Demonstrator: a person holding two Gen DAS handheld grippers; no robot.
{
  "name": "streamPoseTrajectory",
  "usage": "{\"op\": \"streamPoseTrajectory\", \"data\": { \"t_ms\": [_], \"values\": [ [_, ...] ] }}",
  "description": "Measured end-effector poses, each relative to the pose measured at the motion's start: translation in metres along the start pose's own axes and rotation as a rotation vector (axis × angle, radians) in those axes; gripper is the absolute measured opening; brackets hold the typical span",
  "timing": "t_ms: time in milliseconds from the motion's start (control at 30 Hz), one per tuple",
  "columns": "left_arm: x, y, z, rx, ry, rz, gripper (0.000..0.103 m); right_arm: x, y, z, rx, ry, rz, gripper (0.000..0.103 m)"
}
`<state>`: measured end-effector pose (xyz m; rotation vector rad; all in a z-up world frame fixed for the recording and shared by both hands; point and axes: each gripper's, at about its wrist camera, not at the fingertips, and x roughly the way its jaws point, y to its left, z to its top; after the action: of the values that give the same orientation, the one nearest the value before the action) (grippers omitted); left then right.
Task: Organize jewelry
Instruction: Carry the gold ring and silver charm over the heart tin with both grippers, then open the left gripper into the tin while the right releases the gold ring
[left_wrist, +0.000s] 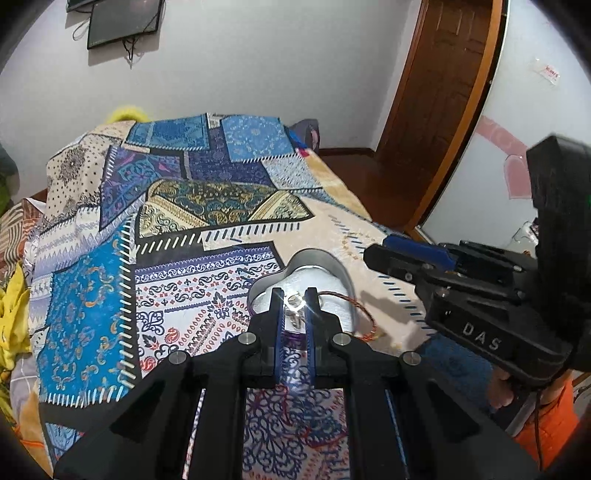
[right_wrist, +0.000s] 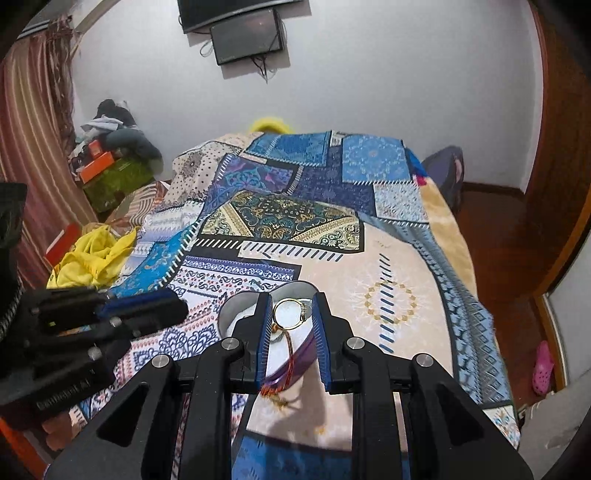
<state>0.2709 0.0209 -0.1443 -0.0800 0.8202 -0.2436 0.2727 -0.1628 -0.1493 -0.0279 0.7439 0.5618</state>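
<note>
A heart-shaped metal box (left_wrist: 334, 273) with a white lining lies on the patterned bedspread. My left gripper (left_wrist: 295, 301) is shut on a small silver ring (left_wrist: 294, 303) and holds it over the box. A red-brown braided thread (left_wrist: 364, 312) hangs over the box's right rim. In the right wrist view my right gripper (right_wrist: 291, 310) is shut on a gold ring (right_wrist: 290, 314), held over the same box (right_wrist: 234, 308). A braided thread with a tassel (right_wrist: 288, 363) and a purple band (right_wrist: 301, 354) lie below it. The left gripper (right_wrist: 147, 308) shows at the left.
The patchwork bedspread (left_wrist: 207, 206) covers the whole bed. A yellow cloth (right_wrist: 94, 258) lies at the bed's left edge beside orange boxes (right_wrist: 98, 162). A wooden door (left_wrist: 439, 92) stands at the right. The other gripper's body (left_wrist: 491, 295) is close on the right.
</note>
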Motion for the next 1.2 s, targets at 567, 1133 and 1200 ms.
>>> {"op": "streamPoseTrajectory", "data": {
  "t_ms": [567, 1133, 1200],
  "values": [
    [0.044, 0.008, -0.001, -0.006, 0.082, -0.018, 0.009, 0.039, -0.005, 0.002, 0.009, 0.122, 0.06, 0.02],
    [0.02, 0.015, 0.002, -0.02, 0.053, -0.001, 0.009, 0.019, -0.001, 0.006, -0.016, 0.093, 0.011, 0.037],
    [0.013, 0.017, 0.002, -0.025, 0.046, 0.005, 0.011, 0.011, 0.002, 0.007, -0.032, 0.074, 0.0, 0.037]
  ]
}}
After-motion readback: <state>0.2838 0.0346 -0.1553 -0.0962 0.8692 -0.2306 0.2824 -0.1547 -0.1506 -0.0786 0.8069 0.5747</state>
